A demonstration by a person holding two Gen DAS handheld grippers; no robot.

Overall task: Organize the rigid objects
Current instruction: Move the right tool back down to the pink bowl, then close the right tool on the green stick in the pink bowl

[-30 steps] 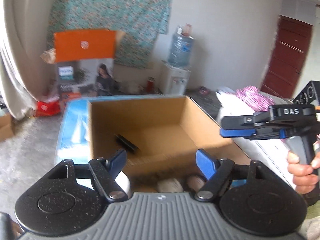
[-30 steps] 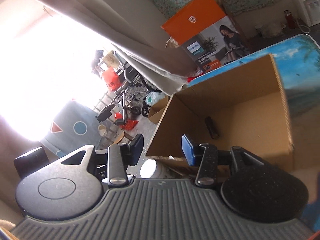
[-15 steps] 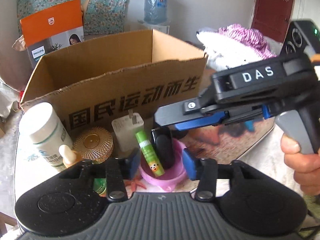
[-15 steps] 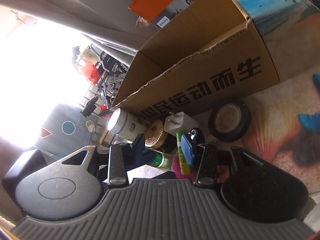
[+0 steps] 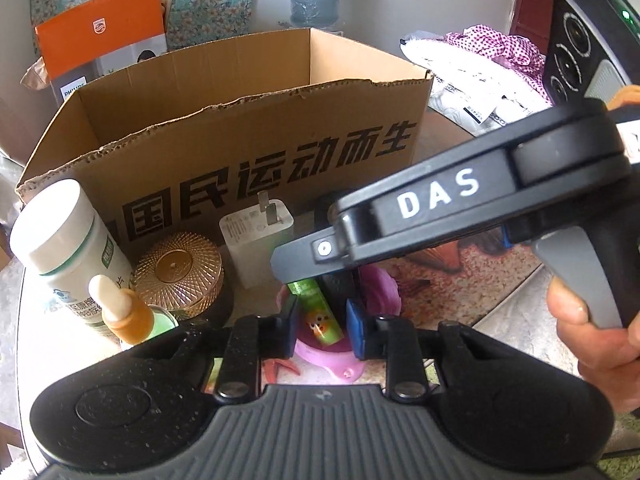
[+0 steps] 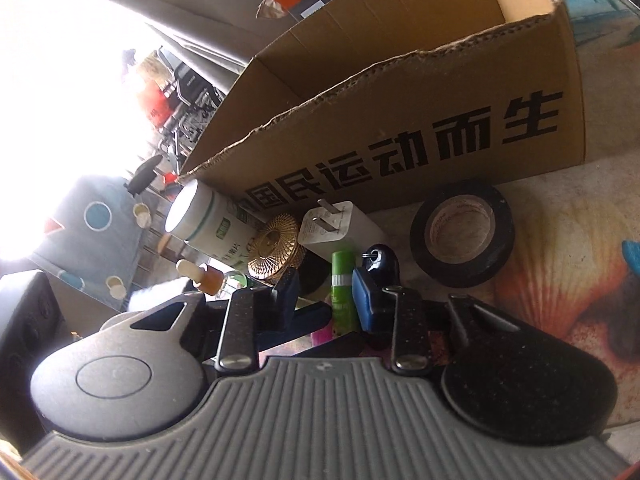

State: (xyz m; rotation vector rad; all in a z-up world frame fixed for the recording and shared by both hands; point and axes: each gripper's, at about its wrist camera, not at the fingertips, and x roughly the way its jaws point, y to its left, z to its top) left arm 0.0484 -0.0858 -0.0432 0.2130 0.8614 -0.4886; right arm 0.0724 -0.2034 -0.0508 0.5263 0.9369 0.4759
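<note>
1. While both tools crowd over one spot, the left gripper has just been closing its jaws to a narrow gap. A green tube stands between its fingers, but I cannot tell whether the pads press on it.
2. Just under those fingers sits a pink bowl holding the tube.
3. Crossing in from the left gripper's right, the right gripper has also been narrowing its jaws. From its own camera the tube shows in the gap, with a black fob just beyond its right finger. I cannot tell whether it grips anything.
4. A hand holds its grey handle.
5. Ahead and left of the left gripper stand a white charger, a gold-lidded jar, a dropper bottle and a white bottle.
6. Right of the right gripper's fingers lies a black tape roll.
7. Behind them all stands the open cardboard box.
</note>
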